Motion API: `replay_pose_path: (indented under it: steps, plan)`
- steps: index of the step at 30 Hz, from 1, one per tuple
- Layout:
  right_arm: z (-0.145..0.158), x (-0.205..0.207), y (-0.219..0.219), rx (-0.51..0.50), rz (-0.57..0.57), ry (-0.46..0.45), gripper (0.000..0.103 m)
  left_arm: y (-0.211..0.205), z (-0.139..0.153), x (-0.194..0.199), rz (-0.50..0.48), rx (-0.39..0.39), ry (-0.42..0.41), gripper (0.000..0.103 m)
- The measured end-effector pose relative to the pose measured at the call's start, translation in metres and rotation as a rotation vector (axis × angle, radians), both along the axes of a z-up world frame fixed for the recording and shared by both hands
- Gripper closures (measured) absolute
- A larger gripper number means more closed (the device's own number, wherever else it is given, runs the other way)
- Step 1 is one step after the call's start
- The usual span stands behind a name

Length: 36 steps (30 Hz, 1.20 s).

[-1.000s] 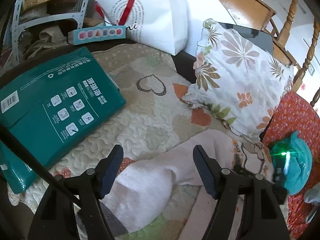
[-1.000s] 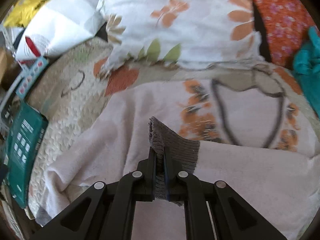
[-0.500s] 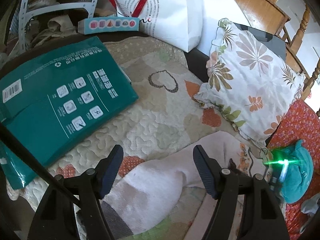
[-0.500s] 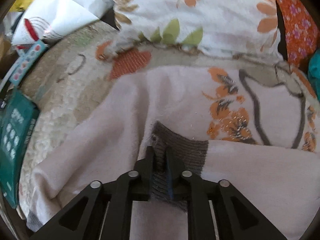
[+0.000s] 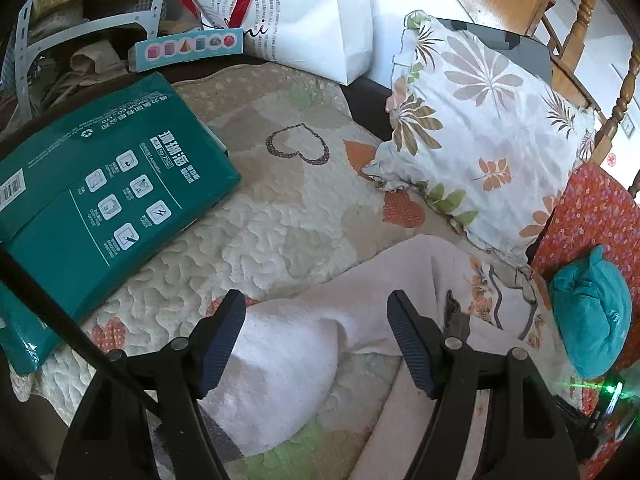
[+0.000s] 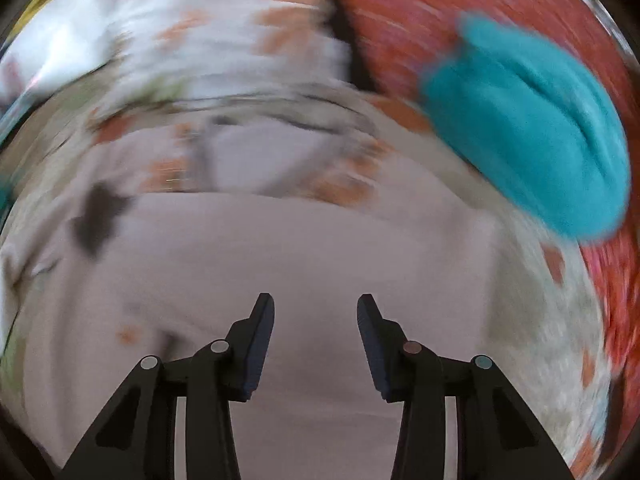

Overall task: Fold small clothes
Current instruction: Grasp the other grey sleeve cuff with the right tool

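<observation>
A pale pink garment [image 5: 320, 332] with grey cuffs and an orange-and-grey print is lying on the quilted bedspread [image 5: 280, 224], just in front of a flowered pillow [image 5: 480, 132]. One sleeve is lying folded across the body, its grey cuff [image 5: 456, 316] resting on the chest next to the print, so the fold is looking only partly done; the other sleeve, running toward the lower left, is lying unfolded, and the body is waiting to be doubled over. The left gripper [image 5: 316, 336] is hovering just above that loose sleeve with its jaws spread wide and nothing between them. The right gripper [image 6: 316, 340] is also standing open and is gripping nothing, and its view is badly smeared by motion, showing little more than pink cloth beneath it and a teal bundle [image 6: 532, 128], possibly another small garment, lying on a red flowered cloth [image 6: 460, 12] nearby. As for writing, a green box [image 5: 100, 196] is sitting at the left, printing white Chinese characters, a row of small icons, a recycling mark and a barcode; the finer text is too small to make out. A white paper bag [image 5: 304, 12] behind it is showing curved lines of tiny print and script ending in "ni".
</observation>
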State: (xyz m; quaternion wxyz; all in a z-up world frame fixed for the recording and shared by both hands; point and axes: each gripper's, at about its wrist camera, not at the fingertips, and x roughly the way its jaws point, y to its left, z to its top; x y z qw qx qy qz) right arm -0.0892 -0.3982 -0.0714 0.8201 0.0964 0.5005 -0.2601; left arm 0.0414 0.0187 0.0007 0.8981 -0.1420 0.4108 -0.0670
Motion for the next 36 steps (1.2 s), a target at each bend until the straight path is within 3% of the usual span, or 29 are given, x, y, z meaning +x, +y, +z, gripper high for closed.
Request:
replay_pose_path:
  steps: [3, 5, 7, 11, 13, 17, 20, 24, 28, 34, 35, 36]
  plan:
    - [-0.020, -0.021, -0.044, 0.053, -0.147, 0.025, 0.053, 0.006, -0.001, 0.003, 0.015, 0.011, 0.009, 0.031]
    - [-0.019, -0.027, -0.053, 0.086, -0.186, -0.005, 0.050, 0.019, -0.002, 0.004, 0.054, 0.016, 0.010, 0.031]
    - [-0.007, -0.024, -0.039, 0.050, -0.166, -0.024, 0.050, 0.034, -0.003, 0.003, 0.107, 0.016, 0.006, 0.031]
    - [0.019, 0.004, 0.043, 0.047, 0.088, -0.092, 0.050, 0.077, -0.007, -0.002, 0.262, 0.022, -0.009, 0.030]
    - [0.028, 0.018, 0.110, 0.060, 0.302, -0.121, 0.050, 0.099, -0.007, -0.007, 0.328, 0.011, -0.016, 0.030]
    - [0.029, 0.032, 0.245, 0.133, 0.682, -0.140, 0.050, 0.143, -0.003, -0.020, 0.477, 0.013, -0.030, 0.030]
    - [0.024, 0.030, 0.316, 0.148, 0.866, -0.144, 0.049, 0.177, 0.000, -0.032, 0.577, 0.001, -0.047, 0.030]
    - [0.010, 0.013, 0.407, 0.071, 1.110, -0.138, 0.046, 0.210, 0.003, -0.044, 0.658, -0.015, -0.065, 0.030]
    - [-0.005, 0.008, 0.454, 0.000, 1.219, -0.117, 0.042, 0.235, 0.002, -0.054, 0.725, -0.036, -0.068, 0.030]
    - [-0.033, 0.032, 0.464, -0.035, 1.174, -0.079, 0.042, 0.247, -0.004, -0.055, 0.735, -0.090, -0.044, 0.030]
    - [-0.037, 0.037, 0.464, -0.018, 1.161, -0.070, 0.048, 0.245, -0.005, -0.053, 0.725, -0.096, -0.041, 0.030]
    - [-0.040, 0.041, 0.461, 0.029, 1.148, -0.056, 0.067, 0.243, -0.005, -0.052, 0.716, -0.098, -0.041, 0.030]
